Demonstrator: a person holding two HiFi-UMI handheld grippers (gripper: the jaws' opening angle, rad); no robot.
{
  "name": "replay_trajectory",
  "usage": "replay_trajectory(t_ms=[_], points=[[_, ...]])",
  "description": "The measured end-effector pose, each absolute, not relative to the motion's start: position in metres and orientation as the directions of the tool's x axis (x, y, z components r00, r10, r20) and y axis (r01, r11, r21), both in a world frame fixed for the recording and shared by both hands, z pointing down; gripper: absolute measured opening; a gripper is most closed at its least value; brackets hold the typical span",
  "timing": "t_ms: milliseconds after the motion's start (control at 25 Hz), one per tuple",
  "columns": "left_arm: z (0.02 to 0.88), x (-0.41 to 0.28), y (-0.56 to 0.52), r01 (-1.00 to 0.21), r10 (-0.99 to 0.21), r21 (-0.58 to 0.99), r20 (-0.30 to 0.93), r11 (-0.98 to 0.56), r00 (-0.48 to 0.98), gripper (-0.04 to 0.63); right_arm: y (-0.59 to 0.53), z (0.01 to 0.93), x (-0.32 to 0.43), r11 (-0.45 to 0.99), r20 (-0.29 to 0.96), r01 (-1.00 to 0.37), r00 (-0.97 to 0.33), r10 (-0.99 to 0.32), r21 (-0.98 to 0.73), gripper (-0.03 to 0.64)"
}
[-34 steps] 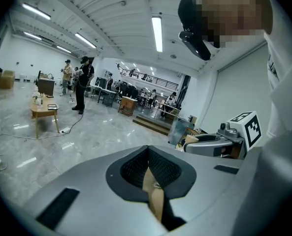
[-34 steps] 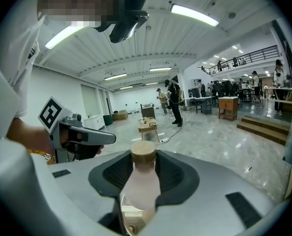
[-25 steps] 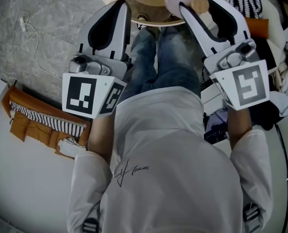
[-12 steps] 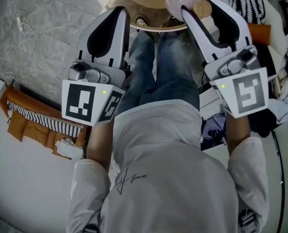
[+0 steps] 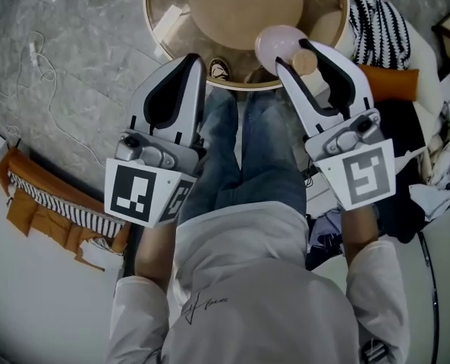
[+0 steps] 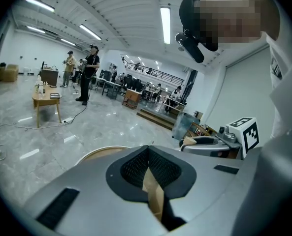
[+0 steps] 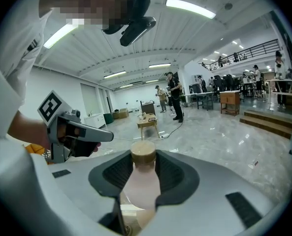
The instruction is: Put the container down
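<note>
The person's white shirt (image 5: 247, 287) fills the near part of the head view, with jeans (image 5: 247, 146) just beyond it. The 2 grippers are held out over the legs, well apart from each other.

The left gripper (image 5: 193, 61) (image 6: 148, 154) is on the left. Its jaws are pressed almost together, with only a thin slit between them and nothing in it.

The right gripper (image 5: 301, 54) (image 7: 142, 162) pinches the container (image 5: 278, 42) (image 7: 137, 193), a pale pink bottle. Its pads squeeze the neck just under the cork lid (image 5: 306, 61) (image 7: 143, 153). The container is on the right, at the near rim of the round table (image 5: 150, 14) (image 6: 99, 154). I cannot tell whether it touches the table.

A shoe (image 5: 219, 69) shows at the table's near edge, between the 2 grippers.

Orange and striped cloth (image 5: 61, 196) lies near left, and a striped knit (image 5: 380, 21) far right. A cable (image 5: 36, 48) curls on the grey floor (image 5: 73, 97) at far left.
</note>
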State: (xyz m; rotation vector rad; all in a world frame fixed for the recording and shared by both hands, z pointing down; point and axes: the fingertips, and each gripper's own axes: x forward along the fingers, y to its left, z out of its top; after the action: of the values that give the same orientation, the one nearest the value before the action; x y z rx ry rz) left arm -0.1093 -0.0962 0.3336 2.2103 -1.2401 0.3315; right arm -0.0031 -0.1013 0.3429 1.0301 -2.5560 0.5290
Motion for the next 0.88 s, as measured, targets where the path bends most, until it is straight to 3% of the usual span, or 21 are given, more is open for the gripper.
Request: replay_trajectory(t_ms=[880], points=[[0.411,-0.095,-0.077,-0.841,-0.654,0.383,0.531,-0.382,0.539,0.018,-0.108,0.418,0.008,0.628,0.45,-0.737,-0.663,-0.599,-0.251,0.149]])
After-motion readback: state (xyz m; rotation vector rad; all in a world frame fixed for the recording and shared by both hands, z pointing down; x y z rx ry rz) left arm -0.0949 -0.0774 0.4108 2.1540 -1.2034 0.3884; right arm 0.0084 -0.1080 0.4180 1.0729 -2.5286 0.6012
